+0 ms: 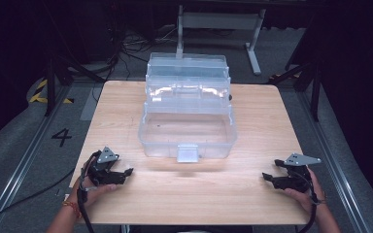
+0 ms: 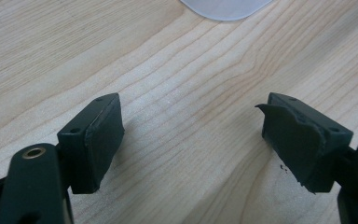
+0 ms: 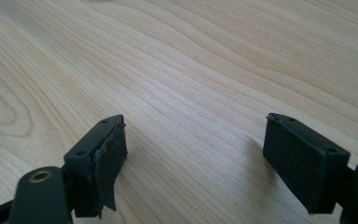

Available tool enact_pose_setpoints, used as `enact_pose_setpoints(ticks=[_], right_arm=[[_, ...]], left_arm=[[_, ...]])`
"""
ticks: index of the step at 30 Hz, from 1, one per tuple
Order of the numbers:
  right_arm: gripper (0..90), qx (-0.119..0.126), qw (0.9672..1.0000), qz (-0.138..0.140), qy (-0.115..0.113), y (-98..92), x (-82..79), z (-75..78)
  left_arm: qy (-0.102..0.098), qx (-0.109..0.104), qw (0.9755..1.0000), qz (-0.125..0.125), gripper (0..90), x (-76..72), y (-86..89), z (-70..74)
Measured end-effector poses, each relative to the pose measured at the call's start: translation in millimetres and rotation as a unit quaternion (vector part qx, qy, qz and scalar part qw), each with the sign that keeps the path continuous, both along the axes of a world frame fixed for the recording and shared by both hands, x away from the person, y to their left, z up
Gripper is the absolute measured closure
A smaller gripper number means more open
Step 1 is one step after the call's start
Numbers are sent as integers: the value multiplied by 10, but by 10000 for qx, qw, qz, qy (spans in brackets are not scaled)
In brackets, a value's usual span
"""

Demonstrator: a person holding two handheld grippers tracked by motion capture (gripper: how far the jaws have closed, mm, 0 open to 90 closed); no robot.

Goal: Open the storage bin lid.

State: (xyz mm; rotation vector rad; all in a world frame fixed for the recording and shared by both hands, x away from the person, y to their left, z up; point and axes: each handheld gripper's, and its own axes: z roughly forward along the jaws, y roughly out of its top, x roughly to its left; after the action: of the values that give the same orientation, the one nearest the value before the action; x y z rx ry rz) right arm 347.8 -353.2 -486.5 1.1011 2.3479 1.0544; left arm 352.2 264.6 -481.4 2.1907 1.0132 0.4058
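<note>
Left gripper [image 1: 129, 171]: jaws apart, empty | right gripper [image 1: 266, 175]: jaws apart, empty | both low over the table [image 1: 194, 194], well apart from the clear box [image 1: 188, 127] standing open mid-table | step: likely rest or start | next: reach toward box.

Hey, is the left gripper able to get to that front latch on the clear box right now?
Probably yes. The left gripper is open and empty, and bare table lies between it and the latch on the clear box.
</note>
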Motion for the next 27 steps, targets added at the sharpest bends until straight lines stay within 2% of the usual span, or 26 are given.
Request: enact_pose_setpoints(ticks=[9, 20, 22, 27], right_arm=[[201, -11, 10000, -23, 2, 1, 1, -1], [169, -35, 9999, -119, 22, 5, 5, -3], [166, -32, 9999, -129, 30, 5, 6, -3], [163, -35, 9999, -137, 35, 5, 6, -3]], left_arm=[[39, -27, 10000, 2, 208, -3, -6, -2], [-13, 35, 10000, -15, 188, 10, -11, 0], [80, -4, 10000, 34, 179, -3, -25, -1], [4, 56, 10000, 1, 164, 8, -26, -1]])
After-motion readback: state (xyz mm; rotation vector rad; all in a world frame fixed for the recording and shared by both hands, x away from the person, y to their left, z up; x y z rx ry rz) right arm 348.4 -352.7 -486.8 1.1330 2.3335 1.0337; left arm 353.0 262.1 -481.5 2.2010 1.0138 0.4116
